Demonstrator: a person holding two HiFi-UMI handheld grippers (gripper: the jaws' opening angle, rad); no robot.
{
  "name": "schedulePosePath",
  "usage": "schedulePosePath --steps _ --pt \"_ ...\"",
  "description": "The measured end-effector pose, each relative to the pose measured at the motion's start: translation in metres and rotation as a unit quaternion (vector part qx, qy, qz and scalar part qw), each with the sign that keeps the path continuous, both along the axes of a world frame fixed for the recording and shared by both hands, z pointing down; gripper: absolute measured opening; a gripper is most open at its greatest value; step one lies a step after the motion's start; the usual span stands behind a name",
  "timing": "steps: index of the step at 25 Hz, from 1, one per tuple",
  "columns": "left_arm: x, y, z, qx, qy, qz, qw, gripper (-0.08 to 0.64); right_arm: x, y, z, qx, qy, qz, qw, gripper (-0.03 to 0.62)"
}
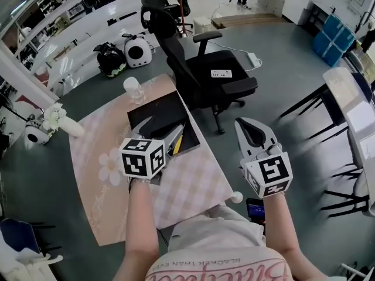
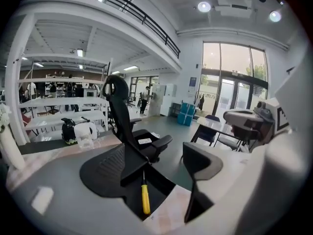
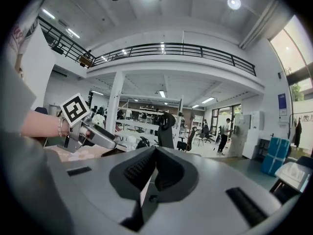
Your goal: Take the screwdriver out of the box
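A shallow black box (image 1: pixel 153 115) lies open on the pink checked tablecloth (image 1: pixel 193 186). A screwdriver with a yellow handle (image 1: pixel 177 144) rests along the box's right side. My left gripper (image 1: pixel 159 131) hangs just over the near part of the box, open. In the left gripper view the screwdriver (image 2: pixel 145 198) lies in the box (image 2: pixel 161 185), low between the spread jaws of the left gripper (image 2: pixel 152 168), and no pad touches it. My right gripper (image 1: pixel 245 125) is held off the table's right edge, shut and empty; its pads meet in the right gripper view (image 3: pixel 155 173).
A black office chair (image 1: pixel 202 69) stands just beyond the table's far right corner. A clear cup (image 1: pixel 133 88) sits at the cloth's far edge. A white plush toy (image 1: pixel 57 119) lies at the left. A dark phone (image 1: pixel 256 209) rests by the person's lap.
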State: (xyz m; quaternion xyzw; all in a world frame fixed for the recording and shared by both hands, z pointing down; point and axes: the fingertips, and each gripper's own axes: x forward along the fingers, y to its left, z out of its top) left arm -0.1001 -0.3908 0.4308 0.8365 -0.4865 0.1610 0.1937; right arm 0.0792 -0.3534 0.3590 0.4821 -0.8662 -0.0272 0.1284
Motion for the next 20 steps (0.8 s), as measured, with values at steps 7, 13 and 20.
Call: schedulePosePath --steps 7,13,20 --pt "0.008 -0.007 0.063 -0.104 -0.028 0.019 0.9941 0.359 -0.002 -0.020 0.036 -0.042 0.002 -0.010 0.999 0.006" --pt "0.016 -0.009 0.112 -0.176 -0.051 0.049 0.9818 0.336 -0.003 -0.030 0.070 -0.082 0.002 -0.007 0.997 0.006" --pt "0.022 -0.008 0.166 -0.257 -0.087 0.079 0.9593 0.295 -0.001 -0.041 0.091 -0.108 -0.002 -0.006 0.994 0.006"
